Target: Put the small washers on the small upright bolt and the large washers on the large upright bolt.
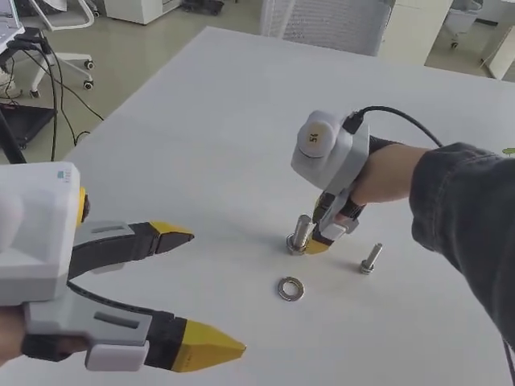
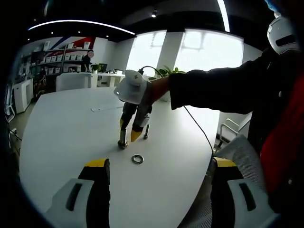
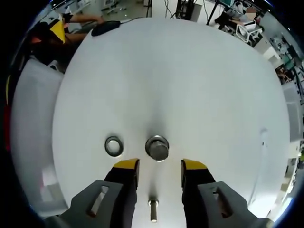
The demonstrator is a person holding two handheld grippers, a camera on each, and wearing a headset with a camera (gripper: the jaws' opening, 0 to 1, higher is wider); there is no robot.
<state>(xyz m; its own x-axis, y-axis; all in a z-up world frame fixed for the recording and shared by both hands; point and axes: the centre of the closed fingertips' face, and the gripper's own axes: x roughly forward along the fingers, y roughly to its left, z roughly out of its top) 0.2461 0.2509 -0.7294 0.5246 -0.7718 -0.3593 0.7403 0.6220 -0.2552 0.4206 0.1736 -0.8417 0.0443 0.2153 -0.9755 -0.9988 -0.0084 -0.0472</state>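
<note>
The large upright bolt (image 1: 300, 232) stands mid-table, and from above it is a round head (image 3: 157, 147). My right gripper (image 1: 318, 244) hangs right beside it, pointing down, its jaws open and nothing between them (image 3: 160, 164). A large washer (image 1: 290, 288) lies flat on the table just in front of the bolt (image 3: 114, 146). The small upright bolt (image 1: 370, 259) stands to the right (image 3: 153, 209). My left gripper (image 1: 201, 289) is held at the near left, open and empty (image 2: 160, 164), facing the washer (image 2: 137, 158) and the large bolt (image 2: 123, 142).
The white table (image 1: 209, 137) stretches far back and left. Its left edge runs diagonally, with office chairs (image 1: 64, 32) and cables on the floor beyond. A mesh chair (image 1: 322, 24) stands at the far edge. A black cable (image 1: 402, 121) trails from the right gripper.
</note>
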